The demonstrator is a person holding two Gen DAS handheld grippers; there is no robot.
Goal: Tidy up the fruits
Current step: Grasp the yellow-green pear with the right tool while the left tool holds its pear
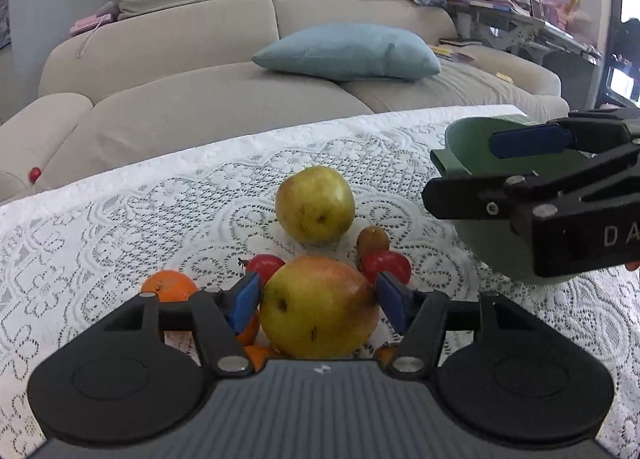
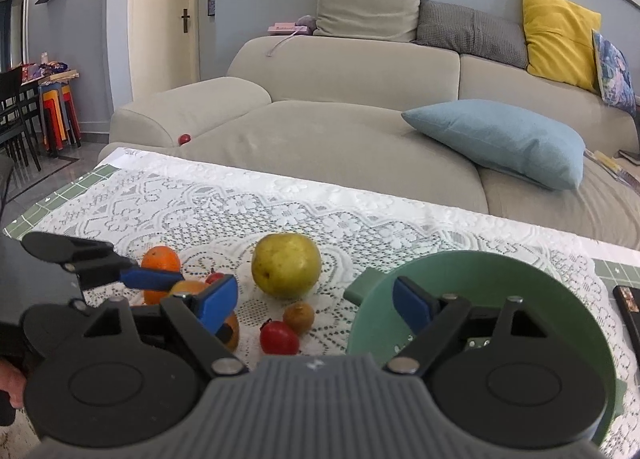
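Observation:
A yellow-red apple (image 1: 318, 307) rests among several oranges (image 1: 170, 285) on the lace cloth. My left gripper (image 1: 318, 301) is shut on it, one blue pad against each flank. Behind it stand a yellow-green apple (image 1: 316, 205), a brown kiwi (image 1: 373, 239) and two small red fruits (image 1: 386, 265). At the right sits the green bowl (image 1: 460, 139). My right gripper (image 2: 314, 311) hangs open and holds nothing, between the fruit pile and the green bowl (image 2: 520, 259). The right wrist view shows the yellow-green apple (image 2: 286, 265), kiwi (image 2: 299, 317) and a red fruit (image 2: 279, 337).
The lace-covered table (image 2: 240, 203) ends at a beige sofa (image 2: 340, 131) carrying a blue pillow (image 2: 500, 139) and a stray small red fruit (image 2: 184, 138). A dark flat object (image 2: 628, 315) lies at the table's right edge. A hand (image 2: 10, 383) shows at the far left.

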